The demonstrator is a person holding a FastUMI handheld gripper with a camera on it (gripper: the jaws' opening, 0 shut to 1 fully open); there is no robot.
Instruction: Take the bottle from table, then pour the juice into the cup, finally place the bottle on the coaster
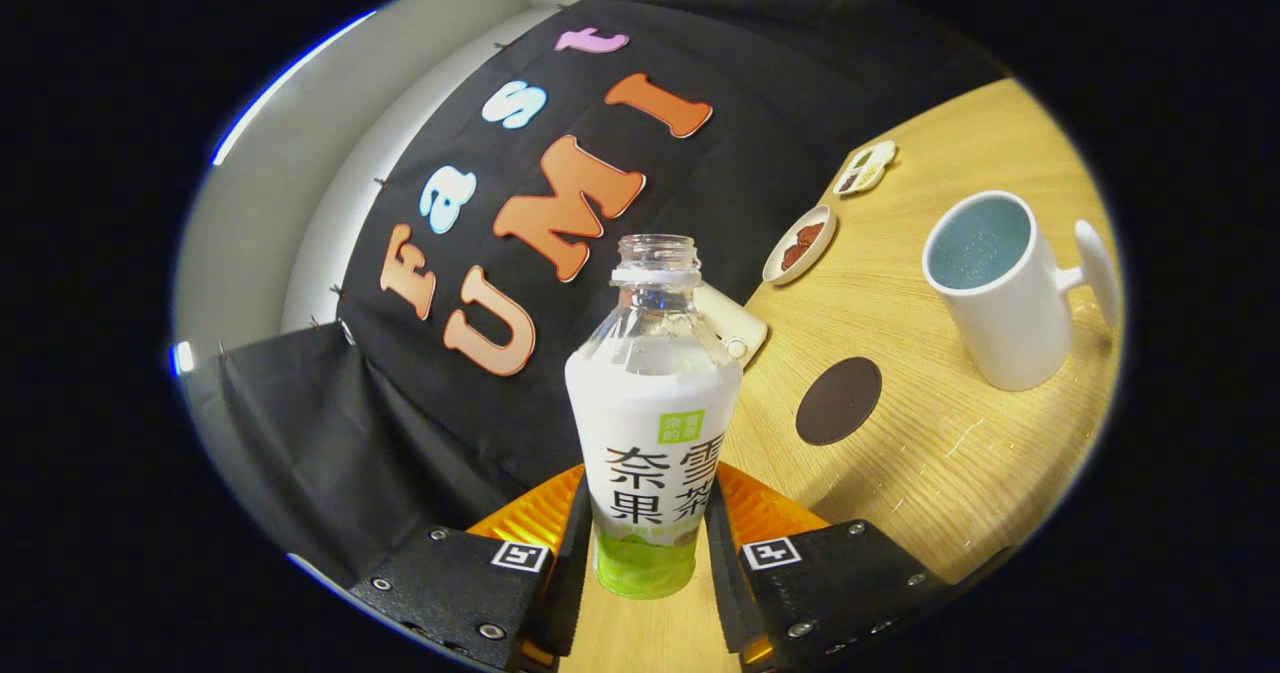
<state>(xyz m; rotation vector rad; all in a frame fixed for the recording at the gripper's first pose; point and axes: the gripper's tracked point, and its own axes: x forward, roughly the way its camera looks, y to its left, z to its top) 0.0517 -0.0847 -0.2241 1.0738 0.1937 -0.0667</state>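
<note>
Wooden table (930,473) carries cup (995,288), coaster (838,400), two small dishes (800,244)

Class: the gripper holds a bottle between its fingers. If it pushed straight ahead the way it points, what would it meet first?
The gripper is shut on the bottle, so nothing new lies between the fingers. Straight beyond, it would probably reach the small white object behind the bottle, then the black cloth wall; depth is unclear.

The bottle (652,423) carried a white label (655,453) with four large dark characters in two columns and a small green tag (680,426) above them, its print probably too fine to make out. The gripper (648,513), its fingers pressing the bottle from both sides, bore a square black-and-white marker (521,555) on each finger.
</note>
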